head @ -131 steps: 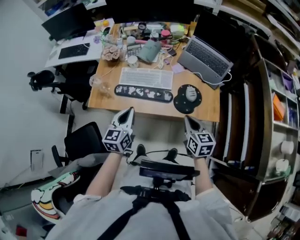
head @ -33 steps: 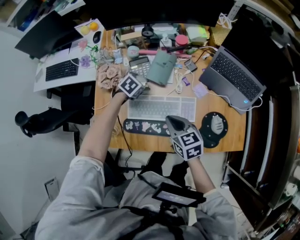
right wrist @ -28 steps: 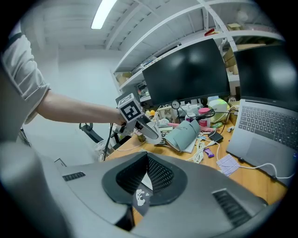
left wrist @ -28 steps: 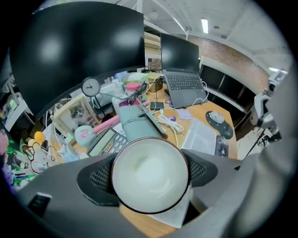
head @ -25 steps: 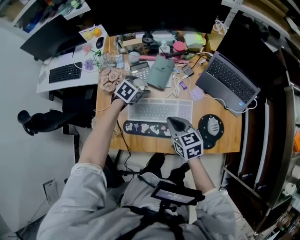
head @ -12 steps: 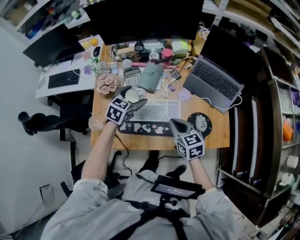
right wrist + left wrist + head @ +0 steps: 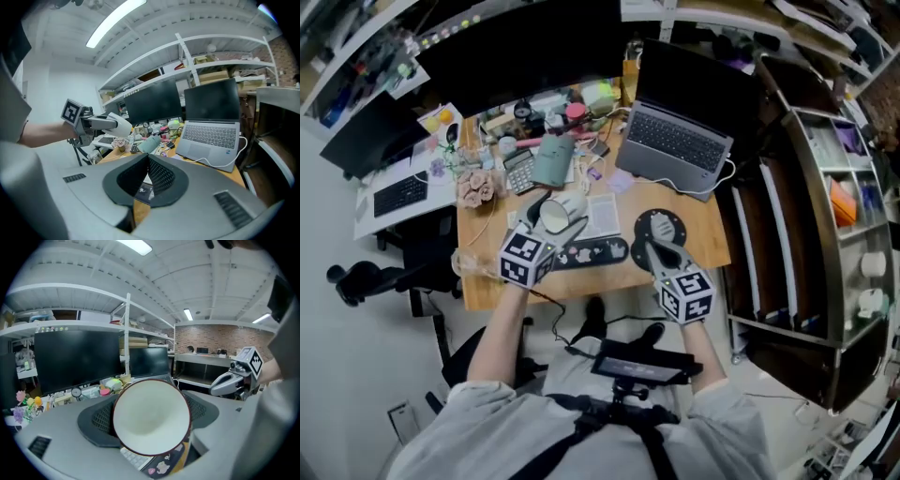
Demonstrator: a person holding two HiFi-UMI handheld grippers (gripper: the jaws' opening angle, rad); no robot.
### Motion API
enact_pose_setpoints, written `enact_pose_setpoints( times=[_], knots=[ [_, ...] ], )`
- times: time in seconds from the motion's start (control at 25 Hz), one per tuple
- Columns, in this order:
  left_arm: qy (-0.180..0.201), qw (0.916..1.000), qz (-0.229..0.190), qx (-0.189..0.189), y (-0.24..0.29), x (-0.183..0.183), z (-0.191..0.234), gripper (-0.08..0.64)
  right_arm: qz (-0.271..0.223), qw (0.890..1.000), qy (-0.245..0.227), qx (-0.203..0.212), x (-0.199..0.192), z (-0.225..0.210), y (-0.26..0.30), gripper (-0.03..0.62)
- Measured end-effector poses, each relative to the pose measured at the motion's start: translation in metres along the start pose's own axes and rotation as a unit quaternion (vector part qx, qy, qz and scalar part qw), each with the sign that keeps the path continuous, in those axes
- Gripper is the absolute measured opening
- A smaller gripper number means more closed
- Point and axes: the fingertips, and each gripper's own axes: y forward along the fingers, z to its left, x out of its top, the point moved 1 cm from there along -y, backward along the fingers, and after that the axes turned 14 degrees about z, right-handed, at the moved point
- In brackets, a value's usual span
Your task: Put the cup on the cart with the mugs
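A white cup with a dark red rim (image 7: pixel 560 215) hangs over the desk's front, its mouth facing the left gripper view (image 7: pixel 151 417). My left gripper (image 7: pixel 557 228) is shut on it, jaws standing wide around its body. The right gripper view shows that gripper from the side with the cup (image 7: pixel 119 125) at its tip. My right gripper (image 7: pixel 653 251) hovers over the desk's front edge near the mouse pad, its pads (image 7: pixel 159 174) closed together with nothing between them. At the far right a shelved cart (image 7: pixel 825 234) carries white mugs (image 7: pixel 873 265).
The wooden desk (image 7: pixel 711 246) holds an open laptop (image 7: pixel 675 141), a keyboard with a wrist rest (image 7: pixel 595 253), a mouse on a round pad (image 7: pixel 662 227), a calculator and much small clutter at the back. A glass (image 7: pixel 467 264) stands at the desk's left corner. An office chair (image 7: pixel 356 277) stands left.
My left gripper has lifted the cup off the desk and drawn it back toward me. My right gripper has also pulled back. The view has swung so the cart shows more.
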Motion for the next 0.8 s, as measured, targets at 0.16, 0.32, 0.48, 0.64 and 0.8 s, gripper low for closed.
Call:
enact_pose_setpoints(
  times=[0.16,0.32,0.48,0.64,0.8],
  knots=[
    [0.022,0.9990,-0.020,-0.034,0.006,0.026,-0.056,0.414,-0.026,0.998,0.032,-0.043,-0.017,-0.032,-0.047,-0.005],
    [0.045,0.9955,-0.040,-0.073,0.016,0.054,-0.115,0.414,-0.052,0.993,0.057,-0.088,-0.036,-0.066,-0.098,-0.005],
    [0.071,0.9897,-0.051,-0.113,0.025,0.079,-0.179,0.414,-0.073,0.985,0.085,-0.129,-0.062,-0.098,-0.152,-0.005],
    [0.103,0.9809,-0.068,-0.150,0.037,0.106,-0.243,0.414,-0.098,0.975,0.112,-0.166,-0.089,-0.128,-0.205,-0.005],
    [0.127,0.9709,-0.081,-0.186,0.047,0.128,-0.306,0.414,-0.117,0.966,0.126,-0.194,-0.113,-0.148,-0.255,-0.005]
  ],
)
